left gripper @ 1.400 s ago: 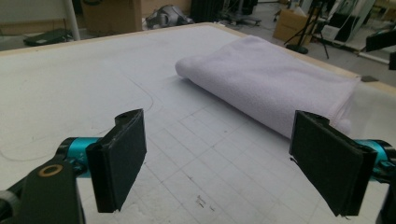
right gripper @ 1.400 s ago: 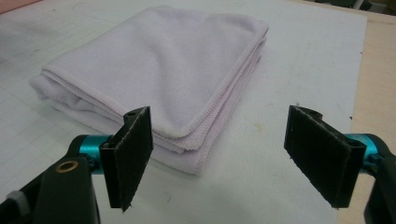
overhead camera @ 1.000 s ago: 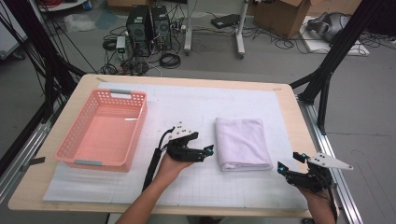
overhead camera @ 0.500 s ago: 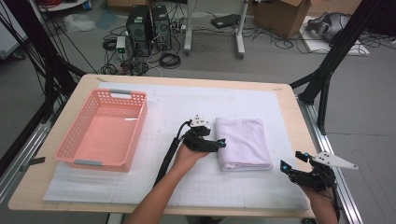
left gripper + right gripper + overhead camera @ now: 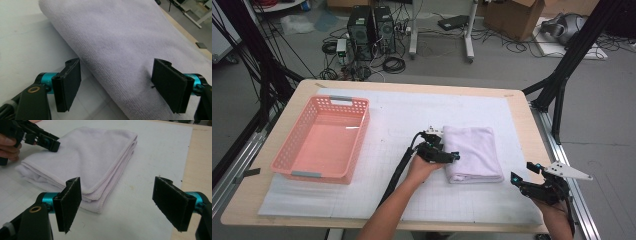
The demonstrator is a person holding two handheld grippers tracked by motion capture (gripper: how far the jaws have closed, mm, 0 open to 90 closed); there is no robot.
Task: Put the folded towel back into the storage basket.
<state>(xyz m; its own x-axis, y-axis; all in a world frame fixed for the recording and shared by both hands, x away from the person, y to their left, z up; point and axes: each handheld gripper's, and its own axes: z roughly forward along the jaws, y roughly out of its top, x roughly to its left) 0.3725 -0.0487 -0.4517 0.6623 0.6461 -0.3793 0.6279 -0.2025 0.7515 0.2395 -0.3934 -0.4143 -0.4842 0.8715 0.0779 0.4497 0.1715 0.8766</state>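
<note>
A folded pale lilac towel [image 5: 474, 152] lies on the white mat right of the table's middle. My left gripper [image 5: 452, 156] sits low at the towel's left folded edge. In the left gripper view the towel [image 5: 120, 42] runs between the jaws of that gripper [image 5: 118, 86]. Those jaws have just been closing but still stand wide, one pad beside the fold and one over the cloth. My right gripper [image 5: 523, 171] hovers open near the front right corner. Its own view [image 5: 116, 205] looks at the towel [image 5: 95, 157] and the left gripper [image 5: 50, 143] beyond.
A pink plastic basket [image 5: 324, 142] stands on the left of the white mat [image 5: 492, 105], nothing inside. The wooden table edge [image 5: 532, 130] runs close on the right. Computers, cables and boxes lie on the floor behind the table.
My left gripper has travelled right and a little down, from the bare mat to the towel's left edge. The right gripper has stayed where it was.
</note>
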